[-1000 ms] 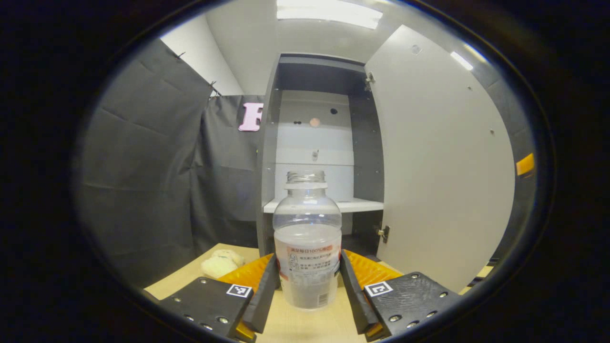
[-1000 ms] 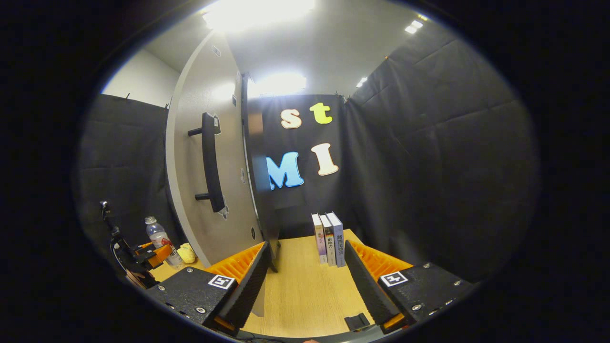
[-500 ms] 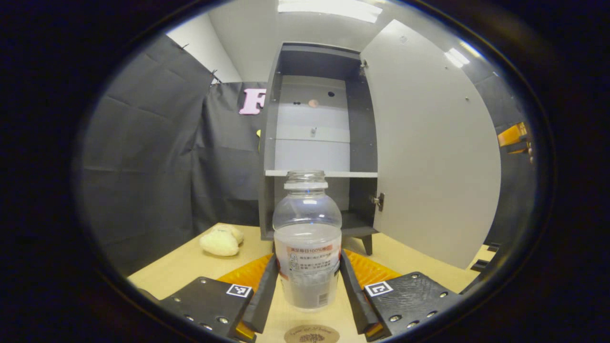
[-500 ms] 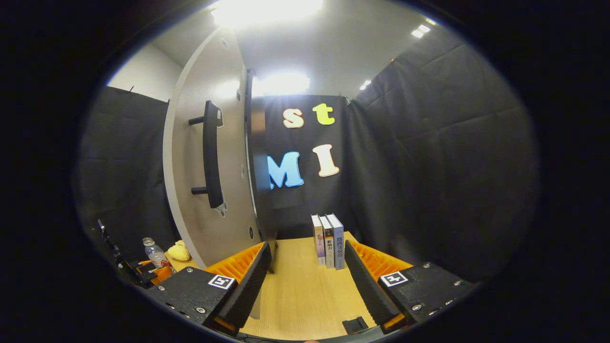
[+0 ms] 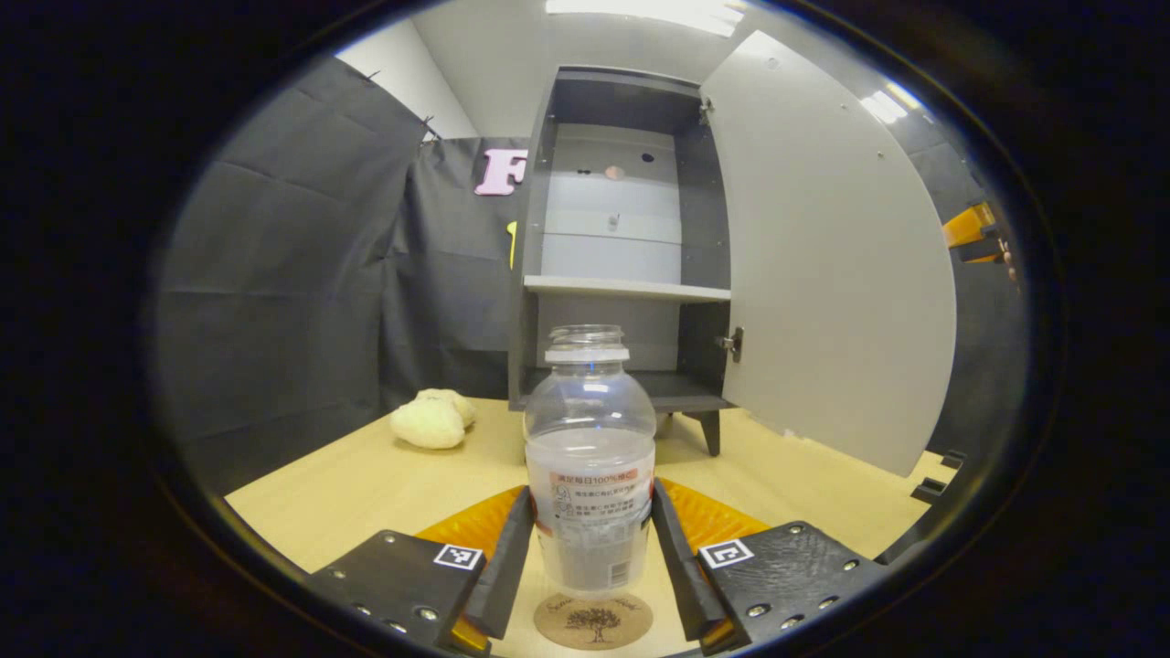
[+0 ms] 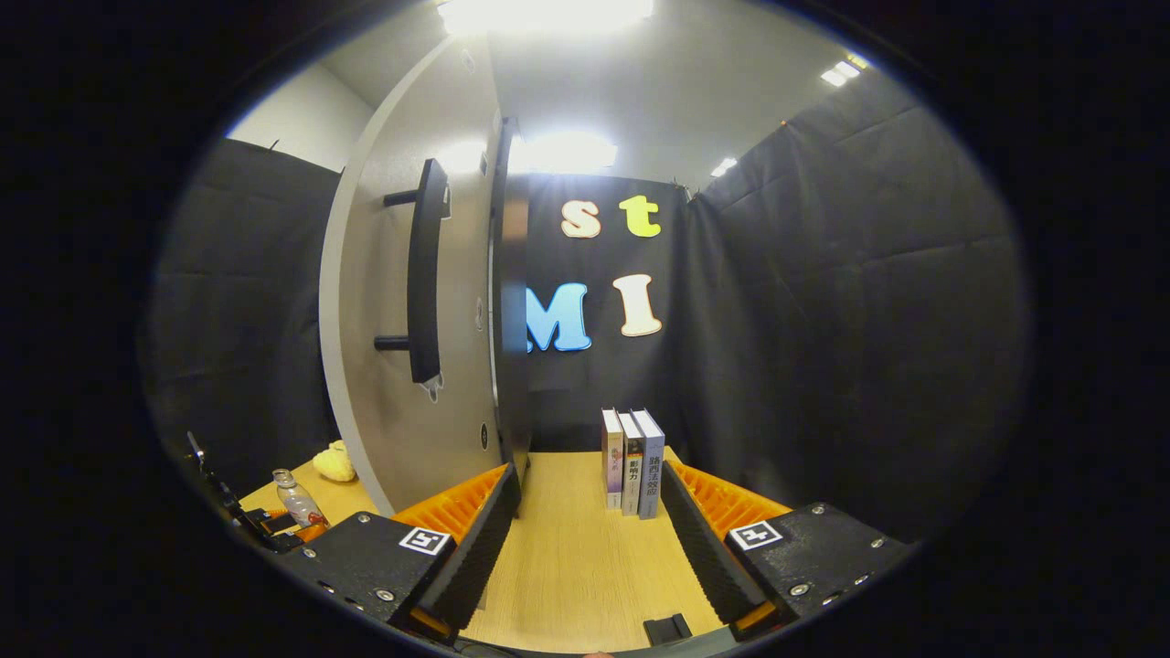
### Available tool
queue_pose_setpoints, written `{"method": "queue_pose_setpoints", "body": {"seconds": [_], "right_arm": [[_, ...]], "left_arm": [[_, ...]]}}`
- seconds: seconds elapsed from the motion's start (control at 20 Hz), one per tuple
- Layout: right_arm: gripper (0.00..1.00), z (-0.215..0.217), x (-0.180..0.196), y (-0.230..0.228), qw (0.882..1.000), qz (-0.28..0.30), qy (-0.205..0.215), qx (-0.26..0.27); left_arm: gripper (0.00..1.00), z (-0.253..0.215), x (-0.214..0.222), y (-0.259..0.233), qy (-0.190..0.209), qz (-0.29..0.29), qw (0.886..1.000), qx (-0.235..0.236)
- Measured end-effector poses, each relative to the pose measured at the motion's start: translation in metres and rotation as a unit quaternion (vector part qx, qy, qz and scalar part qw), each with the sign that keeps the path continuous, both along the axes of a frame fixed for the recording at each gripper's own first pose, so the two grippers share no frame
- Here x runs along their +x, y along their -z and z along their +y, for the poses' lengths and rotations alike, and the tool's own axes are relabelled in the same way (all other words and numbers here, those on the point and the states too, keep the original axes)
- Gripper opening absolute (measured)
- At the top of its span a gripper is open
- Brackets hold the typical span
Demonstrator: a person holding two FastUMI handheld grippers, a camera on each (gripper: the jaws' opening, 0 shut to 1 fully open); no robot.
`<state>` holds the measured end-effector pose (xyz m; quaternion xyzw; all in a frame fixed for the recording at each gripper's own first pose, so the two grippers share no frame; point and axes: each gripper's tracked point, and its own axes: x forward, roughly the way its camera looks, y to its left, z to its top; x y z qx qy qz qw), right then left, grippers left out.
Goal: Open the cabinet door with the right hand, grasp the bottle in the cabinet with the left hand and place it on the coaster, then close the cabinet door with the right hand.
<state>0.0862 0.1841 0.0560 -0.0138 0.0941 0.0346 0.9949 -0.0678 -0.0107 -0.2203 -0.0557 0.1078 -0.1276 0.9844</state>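
Now | left gripper (image 5: 592, 557) clamps bottle (image 5: 590, 457) | right gripper (image 6: 585, 539) wide | label unreadable

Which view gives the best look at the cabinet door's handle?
The right gripper view: the dark bar handle stands out clearly on the door's outer face. The left gripper view shows the door's plain inner face and its hinges, so the handle is hidden behind the panel.

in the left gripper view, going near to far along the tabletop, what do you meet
round brown coaster with a tree print → clear plastic bottle with a white label, held between the left gripper fingers → cream plush toy → dark grey cabinet with its light grey door swung open
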Motion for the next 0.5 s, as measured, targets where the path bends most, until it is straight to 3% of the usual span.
{"method": "queue_pose_setpoints", "body": {"seconds": [0.05, 0.5], "right_arm": [[0.95, -0.002, 0.001, -0.001, 1.000, 0.000, -0.001, -0.006], [0.95, 0.004, -0.003, 0.004, 0.999, 0.019, -0.026, -0.021]], "left_arm": [[0.71, -0.001, -0.003, 0.007, -0.001, 0.005, 1.000, 0.003], [0.71, -0.003, -0.018, 0.049, -0.016, 0.016, 0.999, 0.026]]}}
